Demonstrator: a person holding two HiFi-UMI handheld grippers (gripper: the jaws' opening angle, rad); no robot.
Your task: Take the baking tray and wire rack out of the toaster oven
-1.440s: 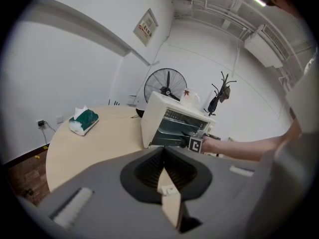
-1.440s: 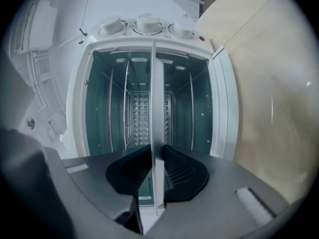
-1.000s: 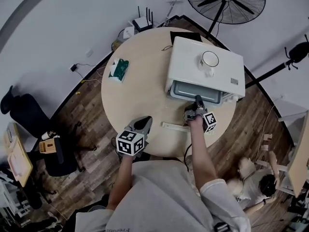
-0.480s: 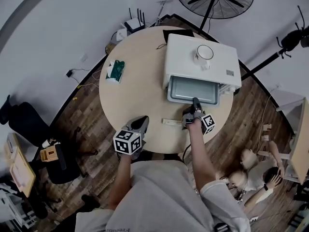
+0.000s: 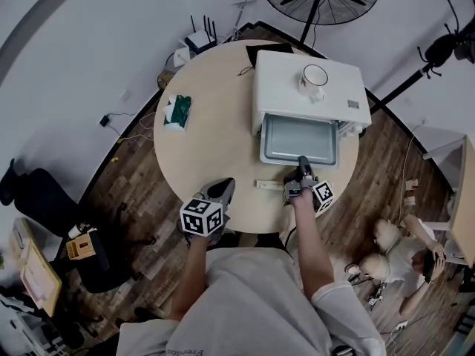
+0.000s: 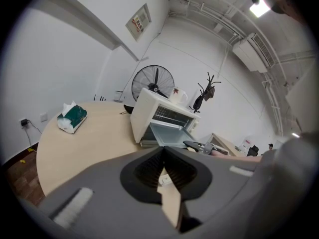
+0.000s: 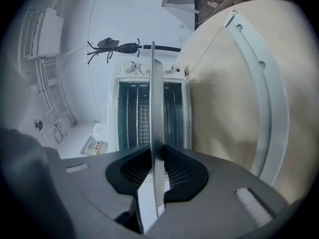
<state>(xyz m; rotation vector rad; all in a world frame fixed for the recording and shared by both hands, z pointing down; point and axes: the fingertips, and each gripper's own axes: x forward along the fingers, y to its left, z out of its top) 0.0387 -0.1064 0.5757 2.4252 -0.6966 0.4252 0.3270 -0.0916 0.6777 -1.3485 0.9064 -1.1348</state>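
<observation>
Step in hand: drawing the baking tray (image 5: pixel 297 139) out of the toaster oven (image 5: pixel 308 87). We find the right gripper (image 5: pixel 300 170) clamped on the tray's near lip. Most of the pan lies ahead of the jaws and partly clear of the cavity.

Recommendation: we advise a straight, level pull along the line of the jaws. The grip sits near the middle of the lip, so the pan should balance, but its far end will sag once it leaves the runners. In our judgement the pull should be slow, with the wrist kept firm. A white strip (image 5: pixel 271 185) lies on the table (image 5: pixel 208 147) just beside the right jaws and should be avoided when the tray is set down.

The left gripper (image 5: pixel 220 190) has its jaws together on nothing. It hangs over the table's near edge, well behind the tray. It could steady the oven if the body slides.

View comparison: the right gripper view alone confirms the clamp, with the tray edge-on between the pads. It also shows a grid inside the cavity, beyond the jaws, which we take for the wire rack (image 7: pixel 143 118). The head view shows neither, but it alone shows how far the tray stands out and that a mug (image 5: pixel 315 78) rests on the oven top. The left gripper view shows the oven's open front from the side, far ahead of its jaws.
</observation>
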